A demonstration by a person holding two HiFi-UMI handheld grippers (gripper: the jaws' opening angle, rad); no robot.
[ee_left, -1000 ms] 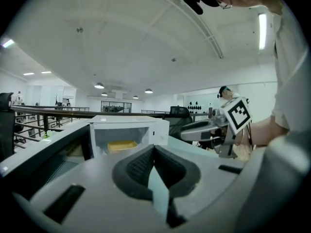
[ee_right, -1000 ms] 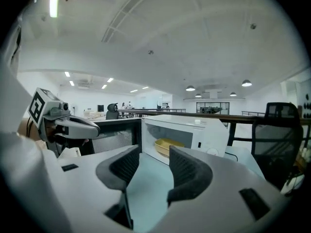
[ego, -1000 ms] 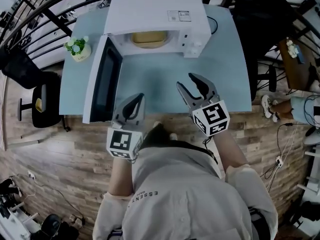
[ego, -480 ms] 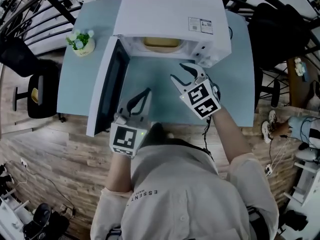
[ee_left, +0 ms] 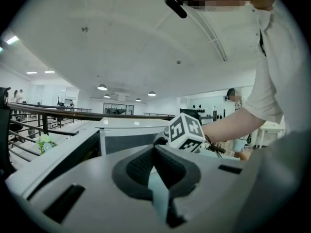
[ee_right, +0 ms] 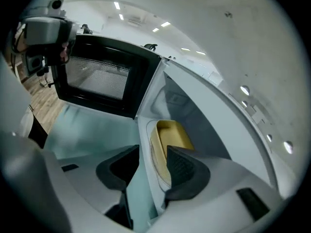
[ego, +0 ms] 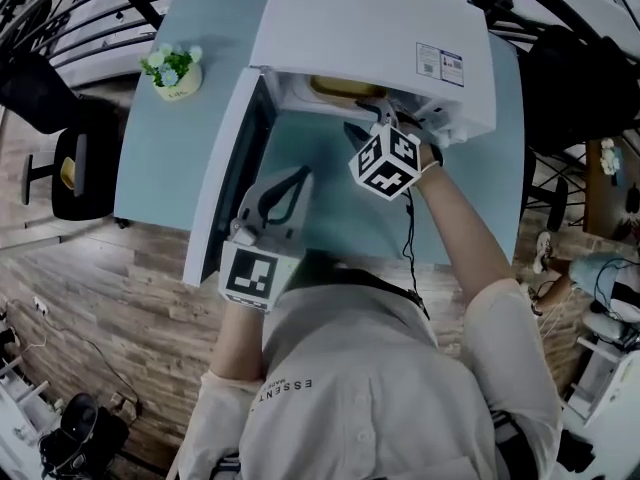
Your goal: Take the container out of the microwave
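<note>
While a small pot of flowers [ego: 172, 71] stands at the far left of the pale blue counter [ego: 150, 168], the microwave door [ego: 228, 178] is swung wide open just right of it, its dark window facing right. Beside the door's lower end, the left gripper [ego: 298, 176] hovers over the counter with its jaws closed together and nothing between them. Further right sits the white microwave [ego: 370, 28], and the yellow container [ee_right: 171, 135] rests inside its cavity. At the cavity's mouth the right gripper [ee_right: 150, 161] points in with its jaws spread apart, the container's near rim showing in the gap; whether a pad touches it cannot be told
</note>
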